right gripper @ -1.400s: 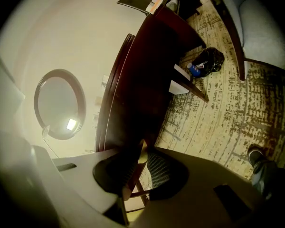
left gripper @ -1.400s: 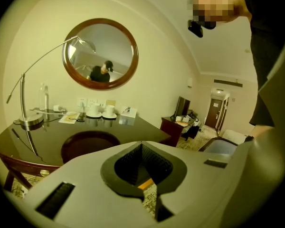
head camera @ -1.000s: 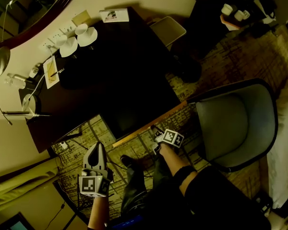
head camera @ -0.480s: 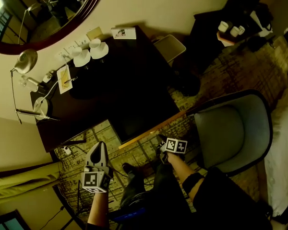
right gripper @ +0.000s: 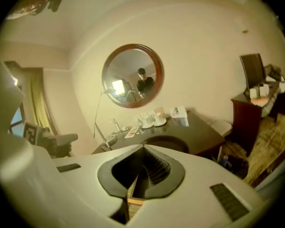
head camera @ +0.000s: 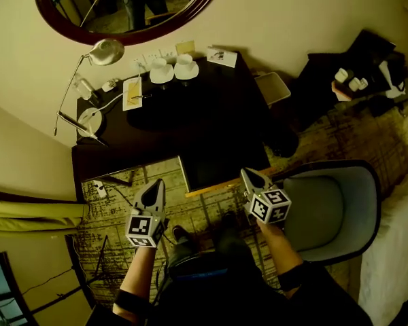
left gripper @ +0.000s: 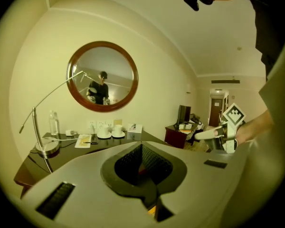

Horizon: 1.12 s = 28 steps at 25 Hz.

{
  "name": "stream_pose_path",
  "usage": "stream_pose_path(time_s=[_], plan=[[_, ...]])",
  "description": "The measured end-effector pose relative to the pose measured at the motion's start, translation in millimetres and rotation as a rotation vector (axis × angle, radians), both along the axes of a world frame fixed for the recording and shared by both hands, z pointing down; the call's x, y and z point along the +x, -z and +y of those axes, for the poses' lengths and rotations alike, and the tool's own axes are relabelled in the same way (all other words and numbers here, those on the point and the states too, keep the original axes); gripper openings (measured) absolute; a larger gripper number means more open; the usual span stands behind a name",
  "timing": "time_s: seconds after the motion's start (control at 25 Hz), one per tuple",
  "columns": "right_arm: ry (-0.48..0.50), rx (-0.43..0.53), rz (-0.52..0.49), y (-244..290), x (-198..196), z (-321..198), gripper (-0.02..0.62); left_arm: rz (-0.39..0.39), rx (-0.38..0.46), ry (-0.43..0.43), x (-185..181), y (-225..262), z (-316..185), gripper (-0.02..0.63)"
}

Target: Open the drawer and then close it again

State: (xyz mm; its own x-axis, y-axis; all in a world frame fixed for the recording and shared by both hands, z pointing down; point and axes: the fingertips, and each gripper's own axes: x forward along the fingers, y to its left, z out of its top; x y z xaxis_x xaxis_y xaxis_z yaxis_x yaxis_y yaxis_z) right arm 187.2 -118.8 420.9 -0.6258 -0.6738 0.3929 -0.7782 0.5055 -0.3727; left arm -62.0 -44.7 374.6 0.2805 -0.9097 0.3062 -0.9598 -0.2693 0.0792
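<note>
As both hover off the desk point(head camera: 211, 114), left gripper point(head camera: 156, 185) closed empty, right gripper point(head camera: 249, 176) just closed empty.

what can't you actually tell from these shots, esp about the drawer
- Drawer: head view shows only a pale strip at the desk front; open or shut, cannot tell.
- Desk front: covered by the left gripper and right gripper in their own views.
- Card print: too small, every view.
- Things on the side cabinet: small and dim, head view.
- Mirror: cut off by the head view's top edge.
</note>
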Motion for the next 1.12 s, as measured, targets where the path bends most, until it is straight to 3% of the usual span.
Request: stream_pose_path(time_s=[0.16,0.44,1.12], plan=[[0.080,0.161,0.107,49.7,-31.5,-2.8,0.003,0.019,-0.010,0.066,-19.6,12.9,7.4,0.000],[0.156,0.251,0.121,87.1,-75.9,9.0,0.002,-0.015,0.019,0.135,-59.4,28.9,25.0,0.000],[0.310,0.232,0.108,81.7,-118.0,18.5,0.002,0.026,0.007,0.244,-76.5,13.6,46.0,0.000]])
